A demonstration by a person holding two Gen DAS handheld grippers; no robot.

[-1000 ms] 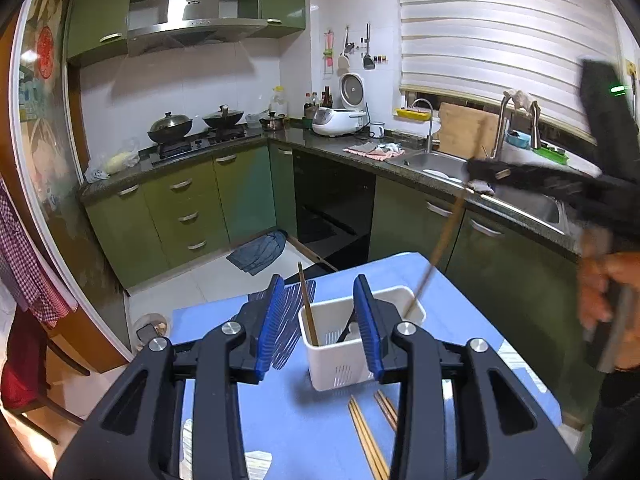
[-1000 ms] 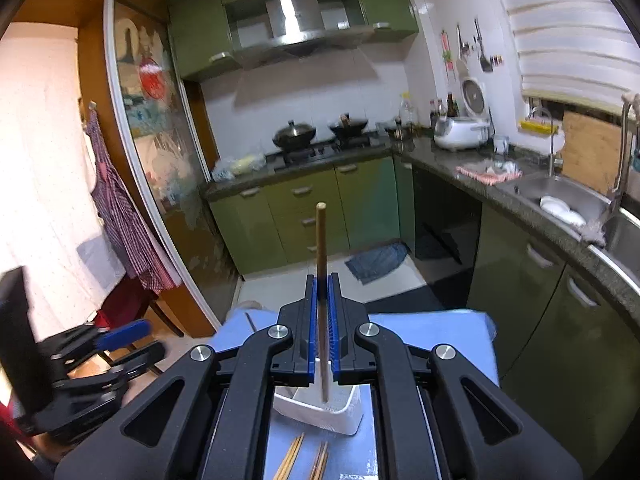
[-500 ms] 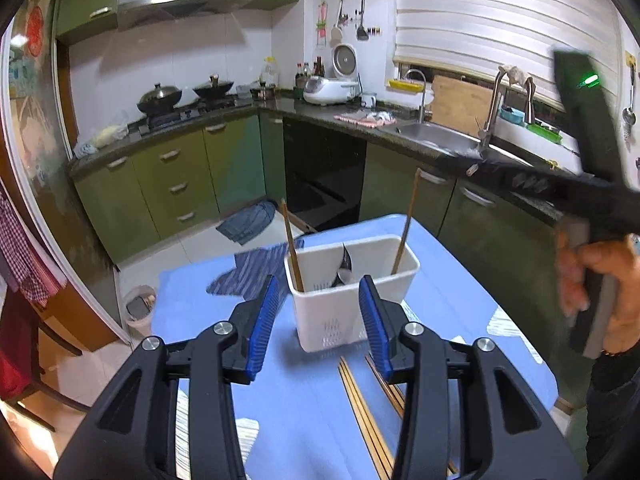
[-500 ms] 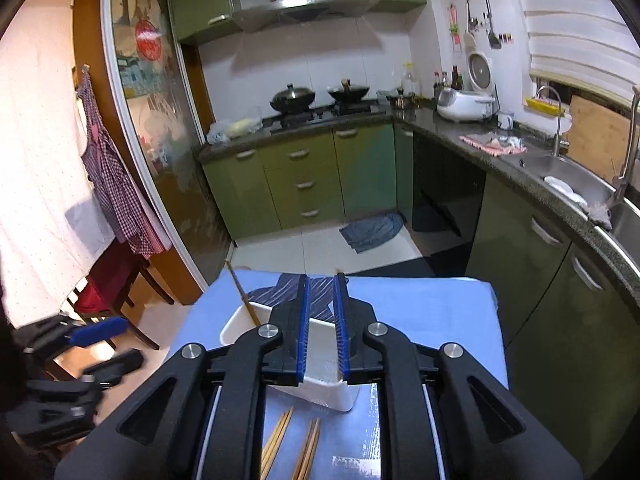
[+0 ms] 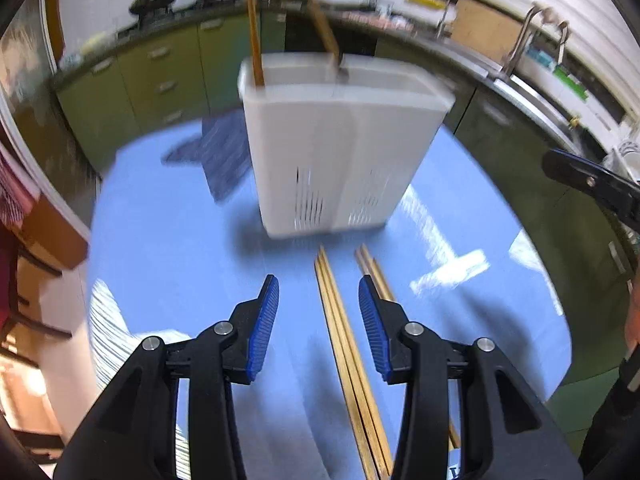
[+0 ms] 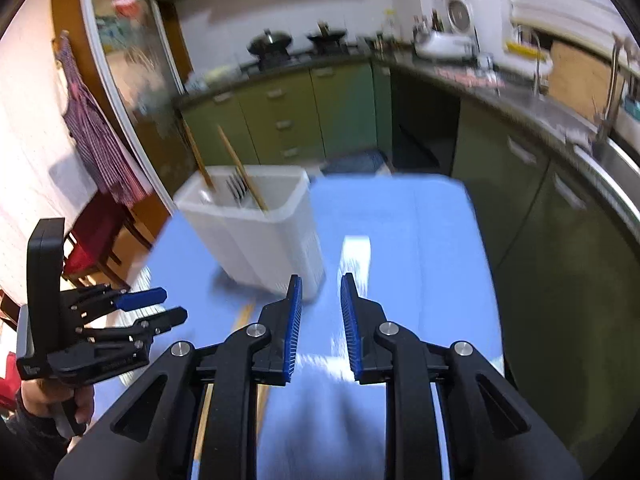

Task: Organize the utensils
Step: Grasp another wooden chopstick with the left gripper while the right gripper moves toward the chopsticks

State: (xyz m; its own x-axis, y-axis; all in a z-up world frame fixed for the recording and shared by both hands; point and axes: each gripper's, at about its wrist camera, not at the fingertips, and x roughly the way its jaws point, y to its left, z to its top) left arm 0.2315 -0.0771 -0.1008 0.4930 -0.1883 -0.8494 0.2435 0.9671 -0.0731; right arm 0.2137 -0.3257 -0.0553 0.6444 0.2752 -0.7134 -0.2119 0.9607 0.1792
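A white utensil holder (image 5: 340, 148) stands on the blue table (image 5: 168, 240) with two wooden chopsticks (image 5: 254, 32) and a dark utensil upright in it; it also shows in the right wrist view (image 6: 256, 232). Several loose chopsticks (image 5: 344, 340) lie on the table in front of it. My left gripper (image 5: 318, 312) is open and empty, low over the table, with the nearest chopsticks between its fingers. My right gripper (image 6: 320, 308) is open and empty, to the right of the holder. The left gripper also shows in the right wrist view (image 6: 152, 306).
A dark striped cloth (image 5: 220, 156) lies on the table behind the holder. Green kitchen cabinets (image 6: 280, 108) and a counter with a sink (image 5: 532, 68) ring the table. A red chair (image 6: 96, 236) stands at the left.
My right gripper let go of the chopstick into the holder, opened and drew back to the right. My left gripper dropped low toward the loose chopsticks on the table.
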